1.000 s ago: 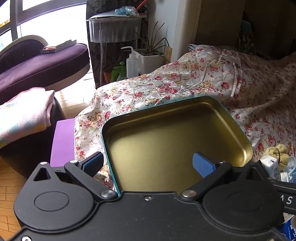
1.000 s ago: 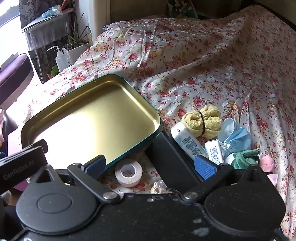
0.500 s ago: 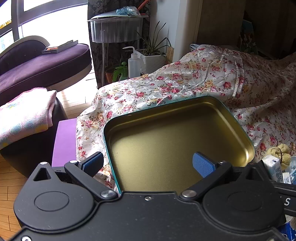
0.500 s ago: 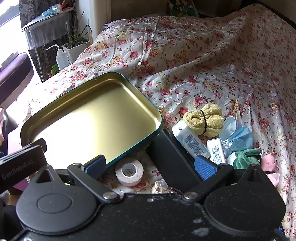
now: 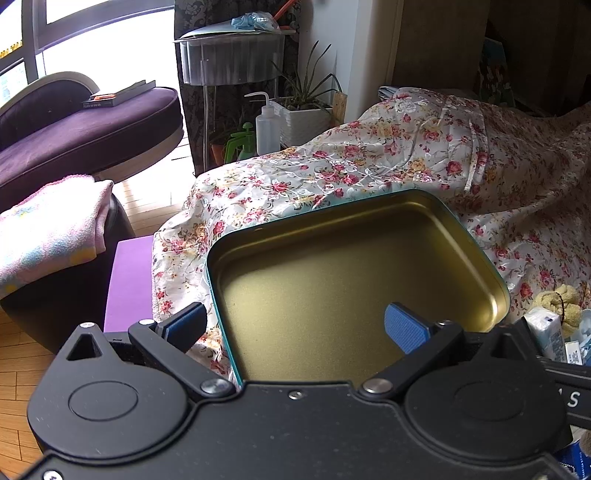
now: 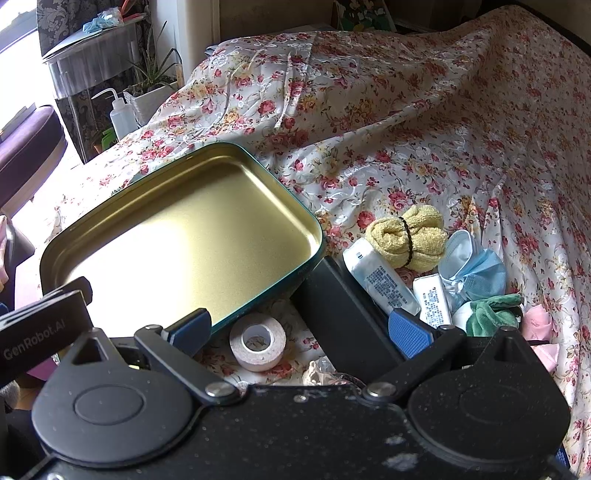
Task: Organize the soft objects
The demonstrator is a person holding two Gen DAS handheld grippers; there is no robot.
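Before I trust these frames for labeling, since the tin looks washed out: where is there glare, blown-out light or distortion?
Right wrist view: the tin floor near the left gripper is blown to white glare; the yellow towel stays sharp. Left wrist view: the tin is evenly lit, the window is overexposed. Both views: fisheye bending at the edges.

Not much readable here tbh. The clearest bit was "GenRobot.AI" in pale letters on the black body of the left gripper (image 6: 40, 332), poking in at 9 o'clock in the right wrist view. In the left wrist view a lone "S" sat on the black bar of the right gripper (image 5: 574, 398) at 4 o'clock. The white tube (image 6: 380, 280) and the small white packet (image 6: 432, 301) at 3 o'clock both carried dense small print, too tiny to make out.
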